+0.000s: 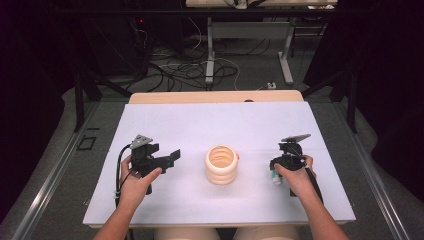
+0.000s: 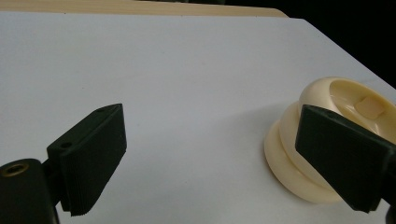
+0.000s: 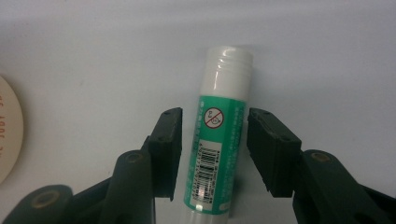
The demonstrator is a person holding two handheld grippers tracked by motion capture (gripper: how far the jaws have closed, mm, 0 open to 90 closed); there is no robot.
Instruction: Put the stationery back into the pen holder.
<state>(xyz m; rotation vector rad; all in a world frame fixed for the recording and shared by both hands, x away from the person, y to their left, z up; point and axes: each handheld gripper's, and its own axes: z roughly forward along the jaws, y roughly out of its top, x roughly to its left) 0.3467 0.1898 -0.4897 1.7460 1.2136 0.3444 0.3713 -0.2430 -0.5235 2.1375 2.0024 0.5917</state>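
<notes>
Right gripper (image 1: 276, 172), gripped in the person's right hand (image 1: 296, 176) at the right side of the white table (image 1: 165, 120), points down at a glue stick (image 3: 218, 130) lying on the tabletop between its two black jaws. In the right gripper view the green-labelled tube with its white threaded end runs lengthwise through the gap; the left jaw sits just against the tube's side, while a narrow strip of table shows between the tube and the right jaw, so the jaws bracket the stick without yet clamping it. Left gripper (image 1: 167, 159), in the left hand (image 1: 134, 182) at the left side of the table, has its jaws spread wide with nothing between them. A cream ribbed cup (image 1: 221, 164) stands upright at the middle of the table, between the two grippers and apart from both; in the left gripper view it appears behind the right-hand jaw.
</notes>
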